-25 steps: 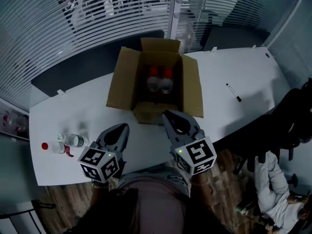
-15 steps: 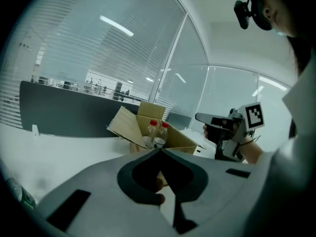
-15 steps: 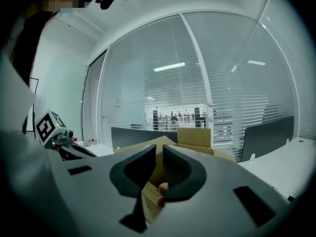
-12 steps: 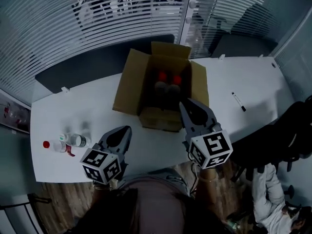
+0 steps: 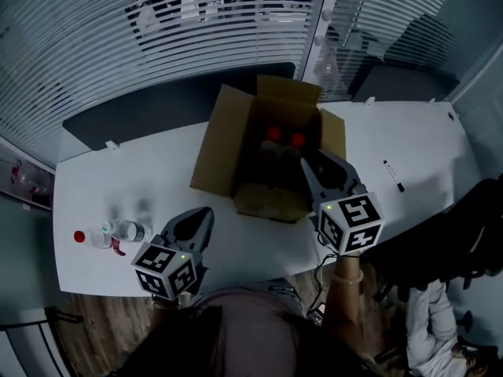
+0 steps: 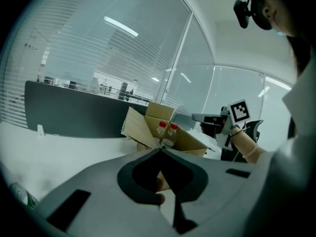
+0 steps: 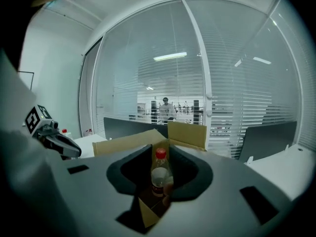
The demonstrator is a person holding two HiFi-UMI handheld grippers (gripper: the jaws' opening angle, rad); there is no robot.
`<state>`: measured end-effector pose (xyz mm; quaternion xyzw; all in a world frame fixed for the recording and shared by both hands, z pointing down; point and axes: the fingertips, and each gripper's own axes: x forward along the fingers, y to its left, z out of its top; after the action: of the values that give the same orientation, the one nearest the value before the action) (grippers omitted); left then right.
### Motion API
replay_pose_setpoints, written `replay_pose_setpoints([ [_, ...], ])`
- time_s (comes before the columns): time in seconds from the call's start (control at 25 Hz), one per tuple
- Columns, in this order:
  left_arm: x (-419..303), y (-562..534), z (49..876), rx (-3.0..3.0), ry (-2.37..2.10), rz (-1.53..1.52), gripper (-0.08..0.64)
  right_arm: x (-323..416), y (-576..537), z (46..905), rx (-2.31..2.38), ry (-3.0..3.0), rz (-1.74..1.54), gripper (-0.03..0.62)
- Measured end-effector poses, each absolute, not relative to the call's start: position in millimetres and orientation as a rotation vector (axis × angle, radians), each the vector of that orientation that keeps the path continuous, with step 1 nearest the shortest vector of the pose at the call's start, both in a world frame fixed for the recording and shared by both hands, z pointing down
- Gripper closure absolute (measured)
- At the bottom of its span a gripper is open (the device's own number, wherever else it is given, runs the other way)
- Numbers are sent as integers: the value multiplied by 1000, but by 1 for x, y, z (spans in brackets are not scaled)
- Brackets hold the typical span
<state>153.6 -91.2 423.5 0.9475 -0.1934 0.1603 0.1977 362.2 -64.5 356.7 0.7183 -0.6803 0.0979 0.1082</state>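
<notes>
An open cardboard box point(image 5: 224, 151) stands on the white table point(image 5: 141, 183) with two red-capped clear bottles point(image 5: 284, 138) upright inside. My right gripper point(image 5: 309, 160) hovers over the box's right front corner, jaws slightly parted. In the right gripper view one bottle point(image 7: 159, 174) shows through the gap of the right gripper point(image 7: 160, 149), just beyond the fingertips. My left gripper point(image 5: 200, 216) is shut and holds nothing, hanging over the table's near edge left of the box. In the left gripper view the left gripper point(image 6: 160, 151) points at the box point(image 6: 137, 128) and bottles point(image 6: 166, 133).
Two more bottles point(image 5: 118, 232) lie at the table's left end. A black marker point(image 5: 391, 175) rests on the right part. A dark chair point(image 5: 471, 210) stands off the right edge. Glass walls with blinds point(image 5: 196, 30) and a dark divider point(image 5: 157, 104) run behind the table.
My right gripper has moved forward from in front of the box to over its right front corner, and its jaws have parted a little. The left gripper has stayed about where it was.
</notes>
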Motion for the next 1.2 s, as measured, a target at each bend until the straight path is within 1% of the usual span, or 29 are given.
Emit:
replay_pose_setpoints([
  [0.64,154,-109,441,2591,-598,459,554,391,-113,405,1893,-1875,472,440],
  [1.2,153,-122,452,2541,-647,495,554,407,-140,449,1700,-1737,617,408],
])
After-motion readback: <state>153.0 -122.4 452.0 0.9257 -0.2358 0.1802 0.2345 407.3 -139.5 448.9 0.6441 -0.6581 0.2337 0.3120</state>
